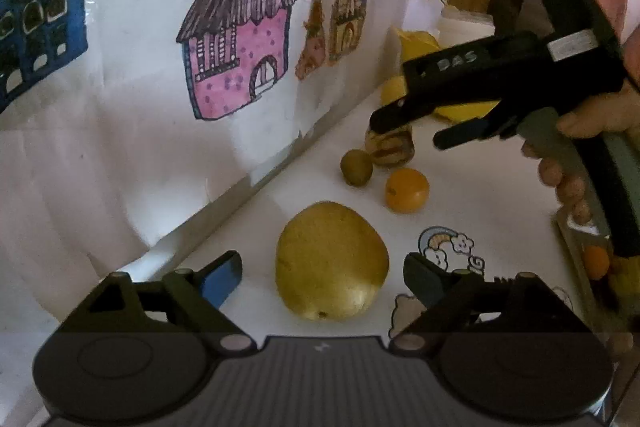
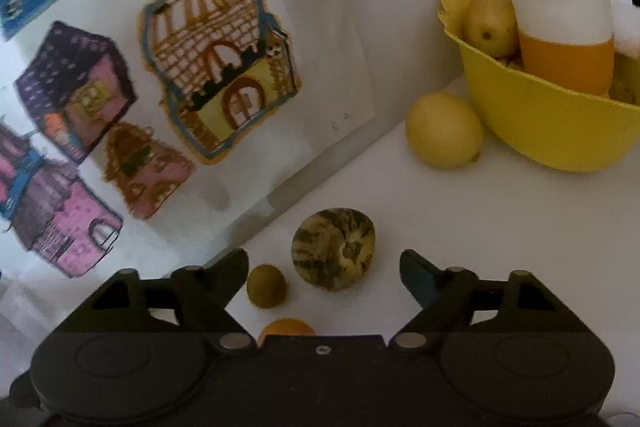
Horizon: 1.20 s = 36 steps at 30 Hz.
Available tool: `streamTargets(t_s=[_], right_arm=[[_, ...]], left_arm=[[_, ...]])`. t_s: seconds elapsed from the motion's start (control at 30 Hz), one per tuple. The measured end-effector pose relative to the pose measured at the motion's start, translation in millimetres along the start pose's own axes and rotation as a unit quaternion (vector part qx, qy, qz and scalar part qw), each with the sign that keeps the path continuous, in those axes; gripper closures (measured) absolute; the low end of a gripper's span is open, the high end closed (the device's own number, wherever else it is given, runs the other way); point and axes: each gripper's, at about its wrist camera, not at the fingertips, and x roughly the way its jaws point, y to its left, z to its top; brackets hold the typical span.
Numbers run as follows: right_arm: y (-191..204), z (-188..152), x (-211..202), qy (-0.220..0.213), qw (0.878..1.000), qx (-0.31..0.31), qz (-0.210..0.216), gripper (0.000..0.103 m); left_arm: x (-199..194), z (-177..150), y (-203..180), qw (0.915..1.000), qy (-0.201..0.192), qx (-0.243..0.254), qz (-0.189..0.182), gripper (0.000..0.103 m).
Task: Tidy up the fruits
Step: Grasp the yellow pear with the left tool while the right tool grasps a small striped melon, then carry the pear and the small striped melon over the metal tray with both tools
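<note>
left wrist view, left gripper fingers wide either side of a yellow pear on the white table, untouched, right gripper wide open near a striped melon, yellow bowl far right

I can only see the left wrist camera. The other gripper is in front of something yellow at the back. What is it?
Observer: The right wrist view shows it whole: a yellow bowl standing on the table.
Operator: Is there anything inside?
Observer: Yes, a yellowish fruit rests against its rim.
Operator: Is anything grabbed over there?
Observer: No. The striped fruit lies on the table between the fingers of the open right gripper, and neither one touches it.
</note>
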Motion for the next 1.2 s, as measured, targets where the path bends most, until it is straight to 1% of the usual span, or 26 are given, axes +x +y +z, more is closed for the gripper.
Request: streamTargets(t_s=[0.03, 0.17, 0.23, 0.3, 0.4, 0.57, 0.77, 0.87, 1.03, 1.2], right_arm=[[-0.6, 0.8, 3.3, 0.000, 1.000, 0.005, 0.000, 0.023], [-2.4, 3.7, 13.9, -0.003, 1.000, 0.013, -0.012, 0.033], [-2.9, 5.4, 19.1, -0.003, 1.000, 0.018, -0.012, 0.036], [-2.2, 6.1, 24.3, -0.001, 1.000, 0.018, -0.013, 0.038], [1.3, 3.6, 33.4, 0.002, 1.000, 0.011, -0.017, 0.043], [2.0, 0.3, 43.1, -0.005, 1.000, 0.006, -0.019, 0.049], [1.1, -0.1, 50.2, -0.014, 1.000, 0.002, -0.017, 0.051], [-4.0, -7.0, 50.9, -0.017, 1.000, 0.007, -0.012, 0.052], [-7.7, -16.1, 41.1, -0.016, 1.000, 0.005, -0.007, 0.052], [-6.9, -24.8, 26.7, -0.010, 1.000, -0.004, -0.005, 0.052]], left_arm=[[0.5, 0.6, 0.2, 1.0000, -0.001, -0.003, 0.000, 0.015], [1.2, 2.4, 2.2, 0.9998, -0.007, -0.020, 0.000, 0.024], [1.5, 2.9, 2.9, 0.9996, -0.011, -0.026, 0.002, 0.028], [1.0, 2.5, 2.8, 0.9994, -0.015, -0.031, 0.004, 0.036], [1.5, 1.6, 0.5, 0.9993, -0.016, -0.034, 0.000, 0.043], [2.3, 1.6, -0.1, 0.9985, -0.021, -0.051, 0.006, 0.043], [3.5, 0.7, -1.5, 0.9972, -0.026, -0.069, 0.015, 0.043], [4.6, 0.2, -3.0, 0.9964, -0.031, -0.077, 0.021, 0.043], [4.9, -1.4, -1.5, 0.9951, -0.035, -0.090, 0.021, 0.043], [4.8, -1.5, -1.6, 0.9948, -0.036, -0.093, 0.022, 0.043]])
